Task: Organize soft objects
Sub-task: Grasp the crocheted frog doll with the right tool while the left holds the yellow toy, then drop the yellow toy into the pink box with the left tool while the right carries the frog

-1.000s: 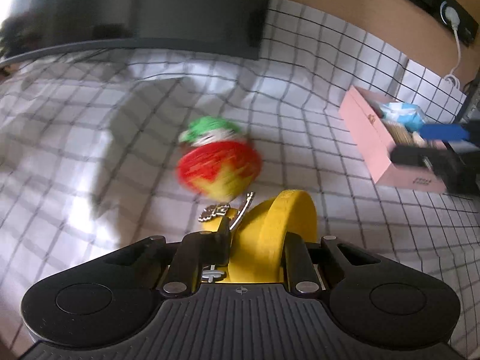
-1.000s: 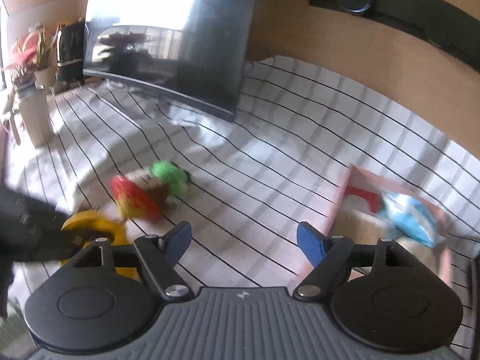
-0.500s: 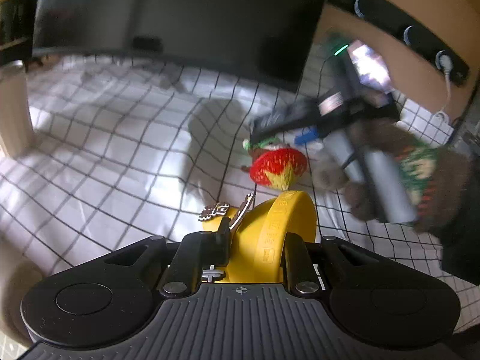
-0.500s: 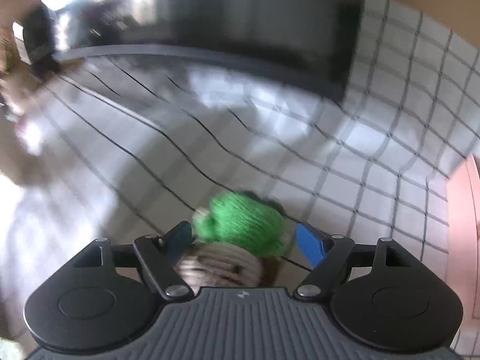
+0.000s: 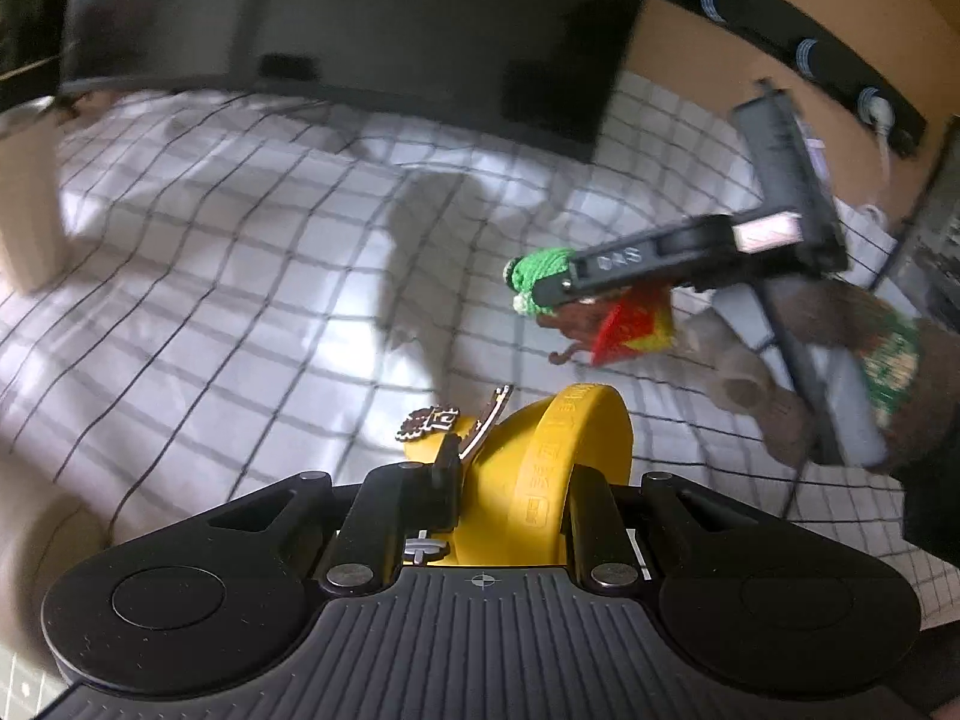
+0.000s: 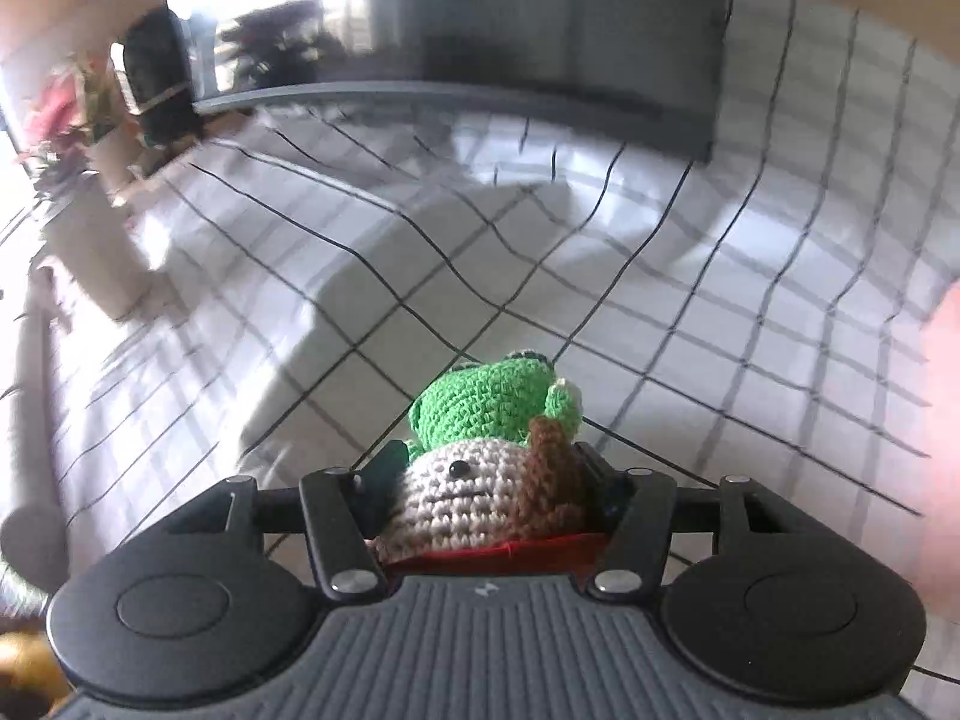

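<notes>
Crochet doll with a green cap, grey face and brown hair sits between the fingers of the right gripper, whose jaws have just been closing and now press on its sides, over the checked cloth. The right wrist view shows the doll's face and one bead eye up close; its red lower part is only a sliver there. The left wrist view shows what that one hides: the doll seen from the side, its red and yellow skirt hanging below the right gripper, and the person's hand in a brown knitted sleeve on the handle at far right. Nearer in that view, the left gripper is clenched on a yellow band with a metal charm beside it. A dark screen stands at the far edge of the cloth.
</notes>
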